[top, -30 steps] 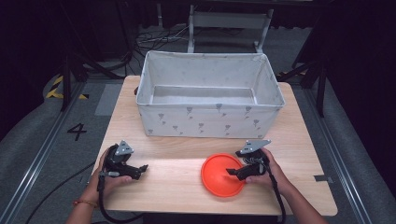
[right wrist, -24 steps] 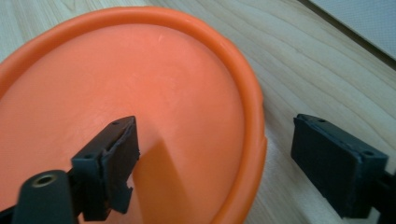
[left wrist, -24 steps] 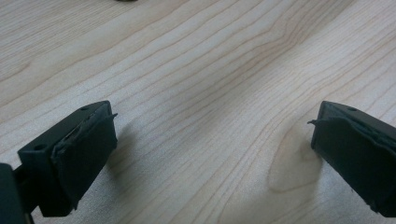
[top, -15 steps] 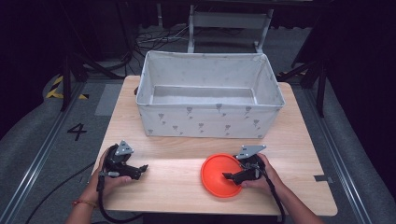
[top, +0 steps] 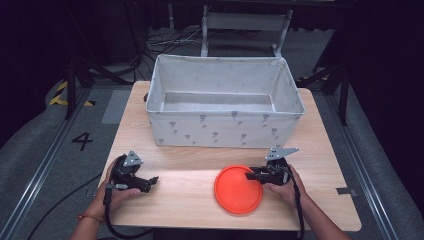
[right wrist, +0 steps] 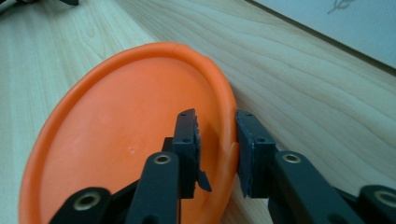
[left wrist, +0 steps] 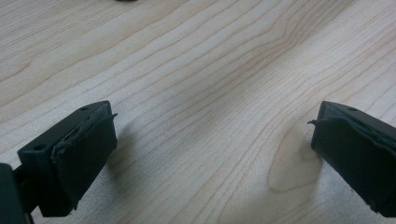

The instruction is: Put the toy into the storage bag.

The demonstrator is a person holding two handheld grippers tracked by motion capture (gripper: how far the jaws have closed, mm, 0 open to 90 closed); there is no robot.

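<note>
Left gripper (top: 150, 181) at 7 o'clock on the wooden desk (top: 320, 145), held in the person's left hand (top: 117, 192), jaws spread wide and released over bare wood, nothing between them in the left gripper view (left wrist: 210, 140). White fabric bin (top: 225, 132) with small grey print sits at 12 o'clock, open top, looks empty inside. Orange plate (top: 238, 190) lies at 5 o'clock, near the desk's front edge, well apart from the bin. Right gripper (top: 250, 174) comes in from 3 o'clock of the plate, held by the right hand (top: 282, 185); in the right gripper view (right wrist: 217, 140) jaws straddle the plate (right wrist: 121, 140) rim, one inside, one outside, nearly closed on it, contact looks made but slight gap can't be ruled out.
</note>
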